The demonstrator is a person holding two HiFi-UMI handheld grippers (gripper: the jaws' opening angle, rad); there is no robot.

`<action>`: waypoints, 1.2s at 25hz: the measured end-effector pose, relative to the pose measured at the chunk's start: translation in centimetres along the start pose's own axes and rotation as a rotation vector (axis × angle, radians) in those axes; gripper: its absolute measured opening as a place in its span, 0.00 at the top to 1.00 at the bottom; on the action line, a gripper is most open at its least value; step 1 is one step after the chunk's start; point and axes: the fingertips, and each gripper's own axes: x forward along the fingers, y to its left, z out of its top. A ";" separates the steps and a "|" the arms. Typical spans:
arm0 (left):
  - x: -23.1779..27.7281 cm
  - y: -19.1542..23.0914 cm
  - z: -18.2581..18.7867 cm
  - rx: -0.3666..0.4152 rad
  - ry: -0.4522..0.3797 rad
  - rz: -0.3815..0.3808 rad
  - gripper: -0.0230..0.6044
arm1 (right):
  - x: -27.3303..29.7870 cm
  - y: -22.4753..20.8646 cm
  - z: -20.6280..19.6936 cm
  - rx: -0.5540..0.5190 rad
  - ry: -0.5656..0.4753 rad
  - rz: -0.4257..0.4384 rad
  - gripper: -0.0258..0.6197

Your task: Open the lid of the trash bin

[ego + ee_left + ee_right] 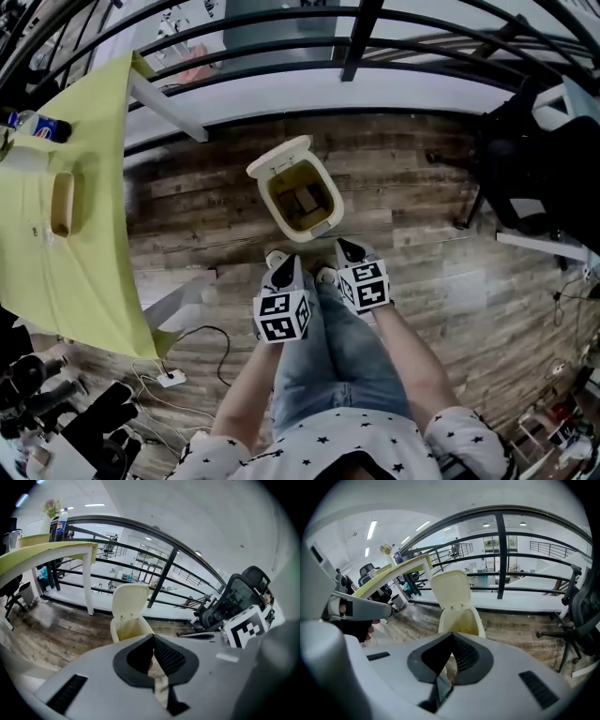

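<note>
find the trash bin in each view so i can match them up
Head view: the trash bin is at upper centre on the wood floor, with its lid open on the far side.
Left gripper view: the trash bin is just left of centre, lid upright.
Right gripper view: the trash bin is at centre, lid upright.
Shared landmark: the black railing post behind the bin.

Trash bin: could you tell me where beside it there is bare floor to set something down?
Bare wood floor: between the trash bin and the office chair, and between bin and yellow-clothed table. Crowded: the near side, with the person's legs, and the power strip near left.
</note>
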 end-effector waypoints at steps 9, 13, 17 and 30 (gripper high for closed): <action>-2.6 -1.6 3.1 0.015 -0.035 0.015 0.94 | -4.9 2.0 3.7 0.008 -0.045 0.048 0.97; -4.2 -2.6 4.1 0.022 -0.049 0.014 0.94 | -7.1 3.0 4.7 0.023 -0.056 0.066 0.97; -5.9 -3.8 5.1 0.036 -0.060 0.009 0.94 | -9.3 4.1 5.9 0.016 -0.073 0.089 0.97; -11.0 -7.2 8.2 0.039 -0.131 -0.015 0.94 | -16.3 7.5 9.6 -0.026 -0.172 0.136 0.97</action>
